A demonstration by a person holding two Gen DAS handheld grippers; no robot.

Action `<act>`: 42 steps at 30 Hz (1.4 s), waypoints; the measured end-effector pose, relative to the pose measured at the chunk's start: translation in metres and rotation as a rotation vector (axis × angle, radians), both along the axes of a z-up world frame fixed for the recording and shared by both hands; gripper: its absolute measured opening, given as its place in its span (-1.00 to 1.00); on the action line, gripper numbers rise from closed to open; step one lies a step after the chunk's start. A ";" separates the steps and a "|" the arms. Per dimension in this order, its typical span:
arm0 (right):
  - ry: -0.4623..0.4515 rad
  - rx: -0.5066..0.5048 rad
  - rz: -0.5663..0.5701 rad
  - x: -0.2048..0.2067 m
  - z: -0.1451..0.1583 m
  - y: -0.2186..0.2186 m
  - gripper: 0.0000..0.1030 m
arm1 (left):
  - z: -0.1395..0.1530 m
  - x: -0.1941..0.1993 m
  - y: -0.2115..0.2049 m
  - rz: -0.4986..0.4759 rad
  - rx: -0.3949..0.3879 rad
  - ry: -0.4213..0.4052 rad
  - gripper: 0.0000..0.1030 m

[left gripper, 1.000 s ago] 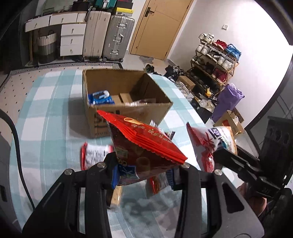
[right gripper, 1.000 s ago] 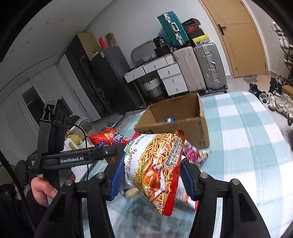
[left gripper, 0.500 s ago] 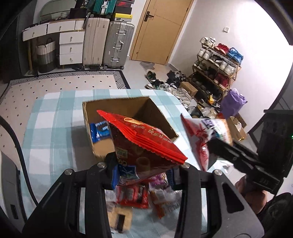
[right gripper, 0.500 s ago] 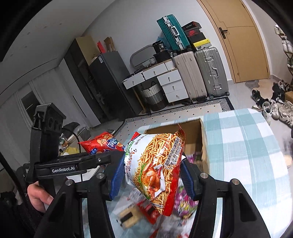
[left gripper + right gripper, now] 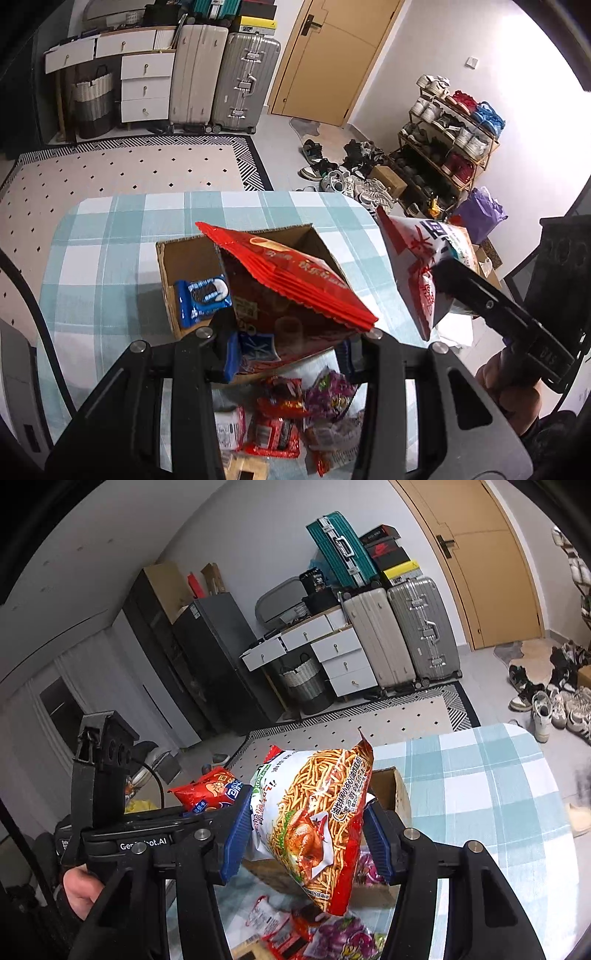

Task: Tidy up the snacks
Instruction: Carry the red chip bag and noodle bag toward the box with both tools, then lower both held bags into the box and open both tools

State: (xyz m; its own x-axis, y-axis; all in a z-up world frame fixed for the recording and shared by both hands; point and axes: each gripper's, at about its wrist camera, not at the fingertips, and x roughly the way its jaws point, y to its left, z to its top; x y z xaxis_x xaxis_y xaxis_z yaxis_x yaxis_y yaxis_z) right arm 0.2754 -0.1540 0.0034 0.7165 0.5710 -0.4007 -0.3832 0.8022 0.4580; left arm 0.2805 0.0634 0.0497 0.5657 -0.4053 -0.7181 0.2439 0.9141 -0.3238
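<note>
1. Suitcases, white drawers and a loaded shoe rack (image 5: 448,147) ringed a table under a teal-and-white checked cloth (image 5: 99,266), on which an open brown cardboard box (image 5: 168,273) stood with a blue cookie packet (image 5: 203,297) inside.
2. Above the box, the left gripper (image 5: 291,341) was clenched on the lower end of a puffy red crinkle-edged snack bag (image 5: 291,280), held clear of the table.
3. Alongside it, the right gripper (image 5: 304,836) gripped a white-and-red bag printed with fried noodle sticks and a roast chicken (image 5: 314,812), also lifted well off the table.
4. More small packets, among them a purple grape-print candy bag (image 5: 328,393), lay heaped on the cloth at the near side of the box.
5. Both bags looked air-filled and slick; a hard squeeze could burst one, a light one could let it slide out before reaching the box.
6. With both grippers converging on one opening, they risked colliding or dropping a bag onto the rim.
</note>
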 end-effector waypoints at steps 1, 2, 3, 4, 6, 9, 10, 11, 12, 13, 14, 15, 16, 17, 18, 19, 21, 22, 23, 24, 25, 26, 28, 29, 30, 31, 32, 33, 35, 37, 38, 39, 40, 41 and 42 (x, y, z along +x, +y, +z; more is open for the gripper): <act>0.005 0.002 -0.002 0.007 0.000 0.000 0.10 | 0.000 0.009 -0.003 0.004 0.004 -0.001 -0.29; 0.007 -0.001 -0.002 0.011 0.001 0.002 0.10 | -0.002 0.013 -0.007 0.008 0.007 -0.003 -0.29; 0.009 -0.008 0.000 0.015 0.001 0.003 0.10 | -0.005 0.018 -0.009 0.010 0.009 0.001 -0.29; 0.011 -0.019 0.000 0.019 0.000 0.007 0.10 | -0.008 0.024 -0.009 0.010 0.007 0.008 -0.29; 0.027 -0.050 -0.001 0.028 -0.004 0.015 0.10 | -0.016 0.034 -0.010 0.007 0.006 0.026 -0.29; 0.058 -0.080 0.004 0.042 -0.014 0.026 0.10 | -0.032 0.048 -0.011 0.008 0.005 0.049 -0.29; 0.070 -0.093 0.005 0.047 -0.020 0.031 0.10 | -0.039 0.051 -0.012 0.008 0.004 0.057 -0.29; 0.077 -0.107 0.006 0.050 -0.023 0.034 0.10 | -0.043 0.056 -0.011 0.007 0.004 0.064 -0.29; 0.082 -0.124 0.006 0.054 -0.028 0.037 0.10 | -0.050 0.058 -0.012 0.008 0.004 0.069 -0.29; 0.088 -0.137 0.004 0.057 -0.032 0.040 0.10 | -0.056 0.062 -0.013 0.005 0.000 0.077 -0.29; 0.097 -0.143 0.008 0.061 -0.037 0.042 0.10 | -0.062 0.066 -0.014 0.002 -0.007 0.087 -0.29; 0.108 -0.144 0.014 0.067 -0.043 0.044 0.10 | -0.068 0.068 -0.014 0.000 -0.015 0.096 -0.29; 0.117 -0.148 0.014 0.071 -0.048 0.045 0.10 | -0.073 0.070 -0.014 0.000 -0.020 0.102 -0.29; 0.124 -0.153 0.012 0.074 -0.052 0.046 0.10 | -0.078 0.073 -0.014 -0.004 -0.031 0.110 -0.29; 0.129 -0.157 0.010 0.076 -0.056 0.047 0.11 | -0.083 0.076 -0.014 -0.006 -0.035 0.116 -0.29; 0.130 -0.162 0.004 0.079 -0.060 0.047 0.11 | -0.088 0.078 -0.014 -0.006 -0.039 0.126 -0.28; 0.135 -0.169 -0.015 0.084 -0.066 0.046 0.20 | -0.098 0.084 -0.014 -0.001 -0.039 0.153 -0.28; 0.134 -0.168 -0.022 0.086 -0.068 0.045 0.26 | -0.102 0.086 -0.015 -0.001 -0.032 0.167 -0.28; 0.128 -0.167 -0.034 0.087 -0.070 0.043 0.36 | -0.105 0.088 -0.015 -0.005 -0.029 0.175 -0.28; 0.121 -0.165 -0.040 0.088 -0.071 0.041 0.44 | -0.108 0.089 -0.015 -0.006 -0.026 0.176 -0.28; 0.117 -0.162 -0.043 0.088 -0.072 0.038 0.47 | -0.109 0.089 -0.015 -0.007 -0.013 0.177 -0.22; 0.115 -0.156 -0.042 0.087 -0.072 0.036 0.47 | -0.110 0.087 -0.017 -0.006 0.008 0.174 -0.06; 0.103 -0.138 -0.034 0.083 -0.070 0.031 0.48 | -0.108 0.082 -0.016 0.015 0.045 0.155 0.40; 0.094 -0.133 -0.035 0.080 -0.068 0.029 0.48 | -0.106 0.080 -0.016 0.025 0.056 0.141 0.62; 0.086 -0.131 -0.035 0.077 -0.065 0.028 0.48 | -0.103 0.077 -0.016 0.031 0.062 0.124 0.63; 0.079 -0.128 -0.036 0.074 -0.063 0.026 0.48 | -0.100 0.073 -0.015 0.037 0.065 0.108 0.63; 0.073 -0.125 -0.036 0.071 -0.060 0.025 0.48 | -0.098 0.071 -0.014 0.042 0.068 0.102 0.63; 0.067 -0.121 -0.036 0.068 -0.058 0.023 0.48 | -0.096 0.068 -0.014 0.049 0.071 0.102 0.63; 0.055 -0.113 -0.035 0.059 -0.051 0.020 0.48 | -0.093 0.062 -0.010 0.062 0.060 0.101 0.63; 0.040 -0.112 -0.033 0.051 -0.046 0.019 0.48 | -0.088 0.055 -0.009 0.066 0.061 0.096 0.63; 0.033 -0.115 -0.033 0.046 -0.043 0.018 0.48 | -0.086 0.051 -0.008 0.071 0.066 0.089 0.63; 0.029 -0.116 -0.033 0.042 -0.041 0.018 0.49 | -0.083 0.047 -0.007 0.074 0.070 0.083 0.63; 0.023 -0.115 -0.032 0.036 -0.038 0.018 0.49 | -0.081 0.042 -0.006 0.076 0.070 0.080 0.63; 0.020 -0.113 -0.033 0.032 -0.036 0.017 0.49 | -0.078 0.036 -0.005 0.080 0.070 0.073 0.63; 0.016 -0.111 -0.033 0.027 -0.034 0.016 0.49 | -0.075 0.030 -0.005 0.083 0.073 0.065 0.63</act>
State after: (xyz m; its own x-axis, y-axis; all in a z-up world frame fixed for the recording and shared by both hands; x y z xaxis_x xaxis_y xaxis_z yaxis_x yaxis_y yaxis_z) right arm 0.3026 -0.1381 -0.0305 0.7273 0.4987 -0.4716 -0.3490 0.8603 0.3716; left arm 0.3104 0.0589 -0.0251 0.5466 -0.3044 -0.7801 0.1475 0.9520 -0.2682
